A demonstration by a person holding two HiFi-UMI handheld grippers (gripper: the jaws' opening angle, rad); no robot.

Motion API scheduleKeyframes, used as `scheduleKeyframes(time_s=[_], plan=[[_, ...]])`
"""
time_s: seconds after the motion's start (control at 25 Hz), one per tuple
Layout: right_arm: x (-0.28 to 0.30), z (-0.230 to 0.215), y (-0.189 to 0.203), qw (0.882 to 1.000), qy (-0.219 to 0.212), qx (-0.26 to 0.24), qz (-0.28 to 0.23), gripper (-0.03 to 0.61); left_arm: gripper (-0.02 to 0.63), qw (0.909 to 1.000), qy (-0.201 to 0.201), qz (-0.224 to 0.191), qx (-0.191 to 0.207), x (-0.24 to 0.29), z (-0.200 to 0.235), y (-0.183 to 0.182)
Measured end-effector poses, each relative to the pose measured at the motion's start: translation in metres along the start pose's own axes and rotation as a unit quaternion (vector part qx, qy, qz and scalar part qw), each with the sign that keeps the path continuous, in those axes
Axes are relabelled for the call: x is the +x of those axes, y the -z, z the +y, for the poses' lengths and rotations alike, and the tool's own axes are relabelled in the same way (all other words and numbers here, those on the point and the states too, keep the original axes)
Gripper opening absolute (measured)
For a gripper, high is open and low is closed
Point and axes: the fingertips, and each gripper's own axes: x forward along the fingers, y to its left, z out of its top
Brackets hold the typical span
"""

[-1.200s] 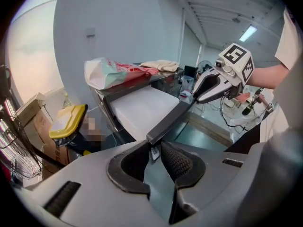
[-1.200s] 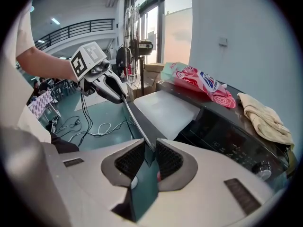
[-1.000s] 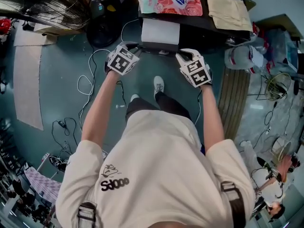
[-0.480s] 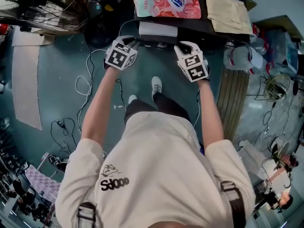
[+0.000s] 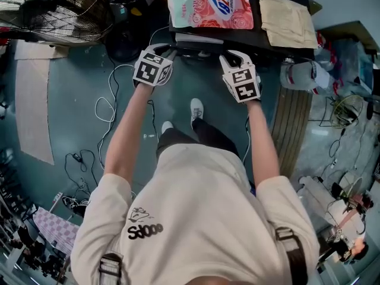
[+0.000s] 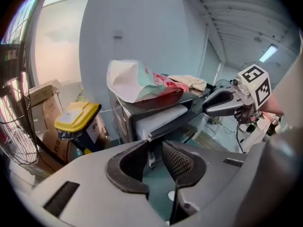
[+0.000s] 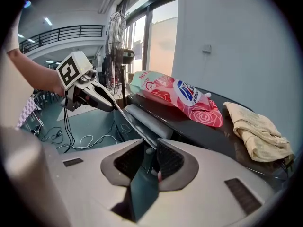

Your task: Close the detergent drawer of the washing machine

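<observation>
The washing machine's black top (image 5: pixel 257 18) sits at the upper middle of the head view, with only a thin pale strip of the detergent drawer (image 5: pixel 199 38) still showing at its front. My left gripper (image 5: pixel 168 52) is at the drawer's left end and my right gripper (image 5: pixel 228 56) at its right end. In the left gripper view the drawer (image 6: pixel 158 118) has a white top, and the end of its dark front panel stands between my jaws (image 6: pixel 154 150). In the right gripper view the panel's thin edge (image 7: pixel 137 122) runs into the narrow gap of my jaws (image 7: pixel 149 155). Both look closed on that panel.
A pink detergent bag (image 5: pixel 211 2) and a beige cloth (image 5: pixel 287 16) lie on the machine. A yellow-lidded bin (image 6: pixel 75 119) and a wire fan guard (image 5: pixel 53 8) stand to the left. Cables (image 5: pixel 110 105) trail over the floor. The person's feet (image 5: pixel 198 107) stand just below the drawer.
The drawer has slid into the machine, from sticking well out to a thin strip. Both grippers moved with it toward the machine, upward in the head view.
</observation>
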Motion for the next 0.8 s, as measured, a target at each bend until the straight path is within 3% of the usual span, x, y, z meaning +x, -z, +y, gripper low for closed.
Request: scheduleKeyframes(time_s=[0.32, 0.64, 0.8], plan=[[0.002, -0.005, -0.004, 0.999, 0.013, 0.029, -0.022, 0.084, 0.115, 0.9981, 0.01, -0.019, -0.058, 0.003, 0.004, 0.0], [0.004, -0.003, -0.003, 0.998, 0.037, 0.033, -0.039, 0.086, 0.172, 0.9971, -0.006, -0.024, -0.072, 0.003, 0.012, 0.001], [0.008, -0.013, -0.007, 0.996, 0.063, 0.034, -0.045, 0.086, 0.145, 0.9954, -0.019, -0.037, -0.087, 0.009, 0.017, -0.007]])
